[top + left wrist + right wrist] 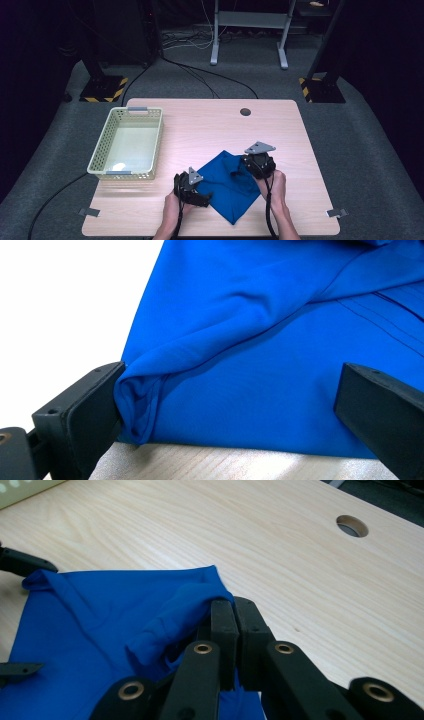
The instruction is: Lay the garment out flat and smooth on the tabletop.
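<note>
- Nearest the high camera are the person's two forearms, coming in from the bottom edge, each hand holding a gripper over the near half of the table (300, 150).
- At the left, an empty cream basket (127, 143) sits near the table's left edge, well apart from the cloth.
- The left gripper (202, 199) rests at the near-left edge of the blue shirt (227, 182). Its jaws stand wide apart: one touches a bunched fold of the shirt (260, 365), the other is clear of the cloth, so nothing is pinched.
- The shirt lies crumpled between the two grippers, near the front of the table, its long axis running from far-left to near-right in the high view.
- The right gripper (252, 165) sits at the shirt's far-right part. Its jaws (233, 625) are clamped together on a raised fold of fabric (125, 630).
- Judged from this, the right hand has the hold; the left, just beside the opposite edge, need only close on the fold already at its jaw.
</note>
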Demonstrator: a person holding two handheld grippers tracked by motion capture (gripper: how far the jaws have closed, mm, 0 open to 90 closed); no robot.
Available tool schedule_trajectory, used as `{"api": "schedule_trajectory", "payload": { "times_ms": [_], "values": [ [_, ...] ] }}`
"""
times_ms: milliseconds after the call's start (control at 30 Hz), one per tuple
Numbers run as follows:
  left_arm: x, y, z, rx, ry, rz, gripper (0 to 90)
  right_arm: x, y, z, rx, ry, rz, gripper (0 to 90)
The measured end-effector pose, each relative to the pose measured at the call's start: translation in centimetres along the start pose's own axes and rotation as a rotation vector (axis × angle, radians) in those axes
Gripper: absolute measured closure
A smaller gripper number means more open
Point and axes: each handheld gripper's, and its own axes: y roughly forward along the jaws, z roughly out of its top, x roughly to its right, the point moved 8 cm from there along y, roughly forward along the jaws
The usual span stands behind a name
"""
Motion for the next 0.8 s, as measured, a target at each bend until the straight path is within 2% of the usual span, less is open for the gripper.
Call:
{"api": "schedule_trajectory", "payload": {
  "times_ms": [300,333,367,533,600,633,800],
  "values": [
    [0.0,0.0,0.0,0.000,0.000,0.000,1.2,2.3,-0.7,1.1,0.010,0.006,-0.053,88.3],
    [0.0,0.0,0.0,0.000,0.000,0.000,1.2,2.9,-0.8,1.4,0.016,0.013,-0.066,88.3],
    [0.0,0.0,0.0,0.000,0.000,0.000,1.2,2.9,-0.8,1.4,0.016,0.013,-0.066,88.3],
    [0.0,0.0,0.0,0.000,0.000,0.000,1.2,4.8,-1.1,2.3,0.017,0.018,-0.107,88.3],
    [0.0,0.0,0.0,0.000,0.000,0.000,1.2,4.9,-1.1,2.4,0.017,0.022,-0.111,88.3],
    [0.0,0.0,0.0,0.000,0.000,0.000,1.2,5.7,-1.2,2.7,0.018,0.022,-0.133,88.3],
    [0.0,0.0,0.0,0.000,-0.001,0.000,1.2,6.7,-1.2,3.2,0.023,0.032,-0.157,88.3]
  ]
}}
